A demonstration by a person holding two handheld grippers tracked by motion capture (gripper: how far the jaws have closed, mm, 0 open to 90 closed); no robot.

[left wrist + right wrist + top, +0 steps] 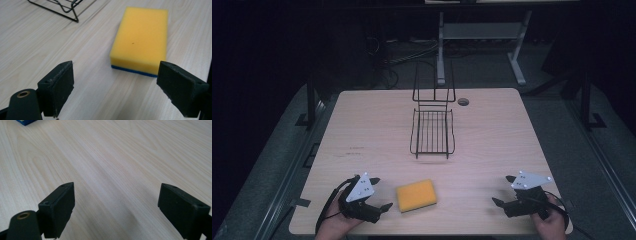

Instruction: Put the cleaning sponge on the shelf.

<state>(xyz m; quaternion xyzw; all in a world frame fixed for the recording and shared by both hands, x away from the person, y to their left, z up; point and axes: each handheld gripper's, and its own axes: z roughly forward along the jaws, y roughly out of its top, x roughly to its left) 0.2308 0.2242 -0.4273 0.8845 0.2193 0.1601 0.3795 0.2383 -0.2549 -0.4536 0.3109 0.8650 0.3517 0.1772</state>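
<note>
A yellow sponge (416, 196) with a blue underside lies flat near the table's front edge. In the left gripper view the sponge (140, 42) sits just ahead of the jaws, a little to their right. My left gripper (381, 193) is open beside the sponge's left end, apart from it, with nothing between its jaws (116, 82). My right gripper (502, 189) stands open at the front right, well away from the sponge, over bare wood (116, 205). A blue corner of the sponge (26, 122) peeks in at the top left of the right gripper view.
A black wire rack (432, 127) with a tall back stands at the table's middle and far side; its near corner (62, 7) appears in the left gripper view. A round cable hole (463, 101) lies behind it. The wooden table (362, 130) stretches bare on both sides.
</note>
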